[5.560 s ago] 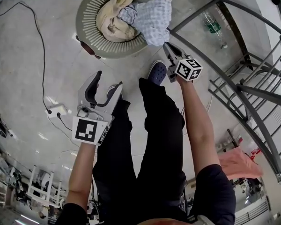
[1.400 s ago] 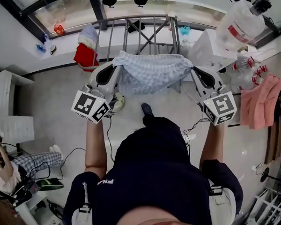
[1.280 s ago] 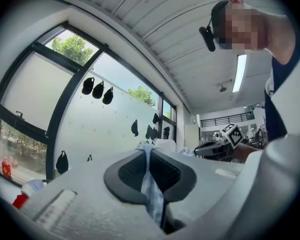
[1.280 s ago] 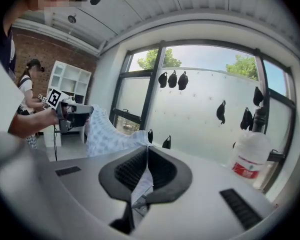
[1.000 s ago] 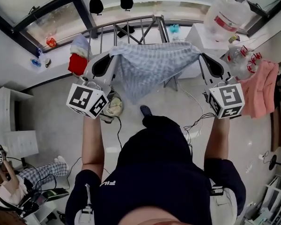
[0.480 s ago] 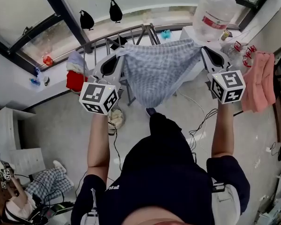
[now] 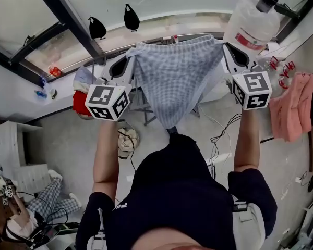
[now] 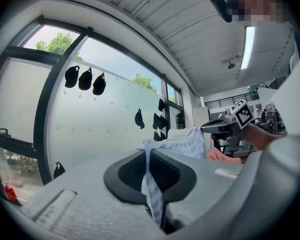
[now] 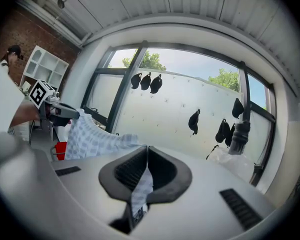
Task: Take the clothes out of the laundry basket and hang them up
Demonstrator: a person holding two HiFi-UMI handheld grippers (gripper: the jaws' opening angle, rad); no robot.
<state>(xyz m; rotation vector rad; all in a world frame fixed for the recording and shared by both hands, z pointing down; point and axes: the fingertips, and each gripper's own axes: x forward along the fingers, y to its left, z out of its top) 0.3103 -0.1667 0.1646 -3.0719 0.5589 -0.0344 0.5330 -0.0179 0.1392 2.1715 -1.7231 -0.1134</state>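
A blue-and-white checked garment (image 7: pixel 173 79) is stretched between my two grippers and sags to a point in the middle. My left gripper (image 7: pixel 126 62) is shut on its left corner, with the cloth pinched between the pads (image 8: pixel 149 156). My right gripper (image 7: pixel 230 53) is shut on the right corner, and a strip of fabric hangs out of its jaws (image 9: pixel 146 154). Both grippers are held level in front of the window. The drying rack (image 7: pixel 144 104) stands behind the garment and is mostly hidden by it. The laundry basket (image 7: pixel 127 140) with a beige cloth in it sits on the floor below my left arm.
A pink towel (image 7: pixel 289 108) hangs at the right. A large water bottle (image 7: pixel 249 24) stands by the window near my right gripper. Red and pale clothes (image 7: pixel 82 100) hang at the rack's left end. Cables (image 7: pixel 219 139) lie on the floor. A person (image 7: pixel 34 215) sits at the lower left.
Both grippers have carried the stretched garment forward toward the window and rack. The rack's rails are now mostly covered by the cloth, and the garment sags deeper in the middle.
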